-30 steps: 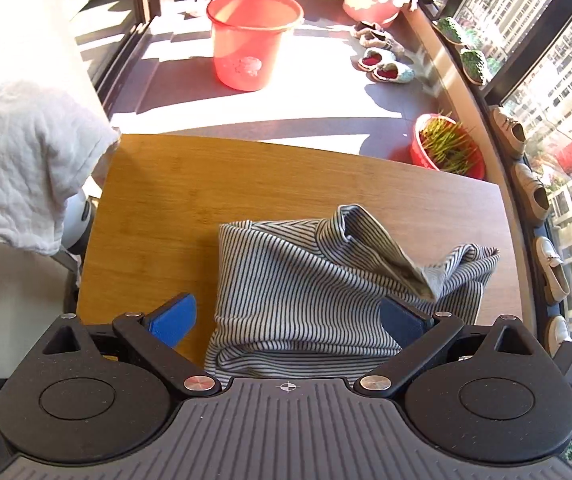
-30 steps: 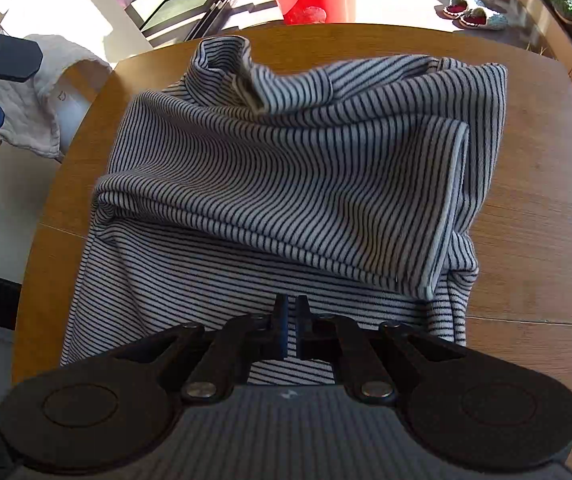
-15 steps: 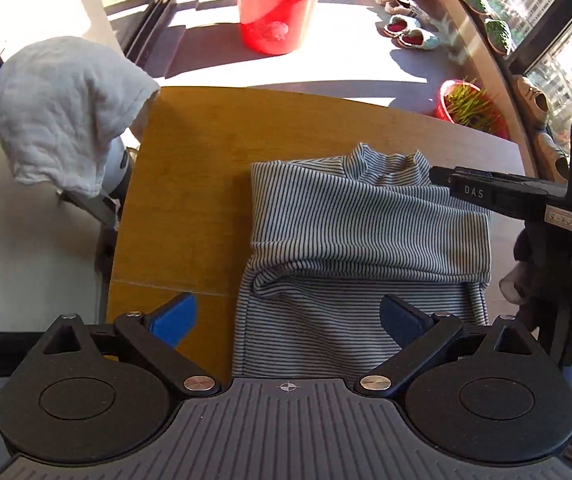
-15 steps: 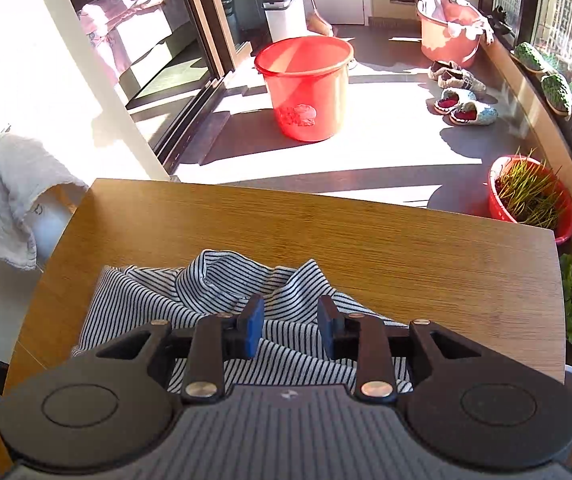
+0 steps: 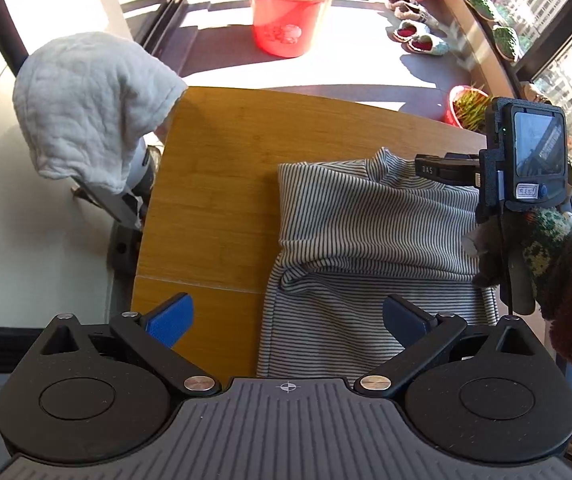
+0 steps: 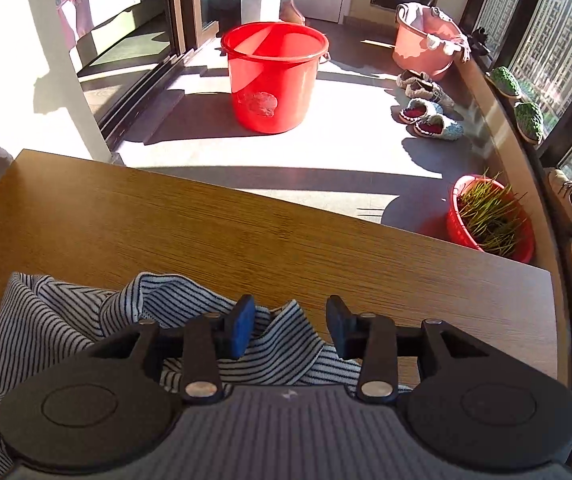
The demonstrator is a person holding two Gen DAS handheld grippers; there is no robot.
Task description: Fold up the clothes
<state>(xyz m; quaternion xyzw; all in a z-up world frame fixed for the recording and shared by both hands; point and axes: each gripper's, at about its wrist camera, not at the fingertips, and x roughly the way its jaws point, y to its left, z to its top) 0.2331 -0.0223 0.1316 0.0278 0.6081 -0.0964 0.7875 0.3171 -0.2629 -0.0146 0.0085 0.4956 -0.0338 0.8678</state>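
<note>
A grey-and-black striped shirt (image 5: 370, 236) lies folded on the wooden table (image 5: 214, 184), its collar at the far edge. My left gripper (image 5: 286, 320) is open and empty, held above the shirt's near left edge. My right gripper (image 6: 290, 326) is open and empty, just above the shirt's collar (image 6: 190, 300). The right gripper's body (image 5: 522, 168) also shows in the left wrist view, over the shirt's far right corner.
A white cloth (image 5: 90, 104) hangs over a stand left of the table. On the floor beyond stand a red bucket (image 6: 274, 76), a pink basin (image 6: 426, 48), slippers (image 6: 430, 116) and a red pot of grass (image 6: 490, 216). Shoes line the window ledge at right.
My right gripper let go of the shirt, opened wide and swung to the collar end. The upper layer now lies folded flat. My left gripper pulled back, still open.
</note>
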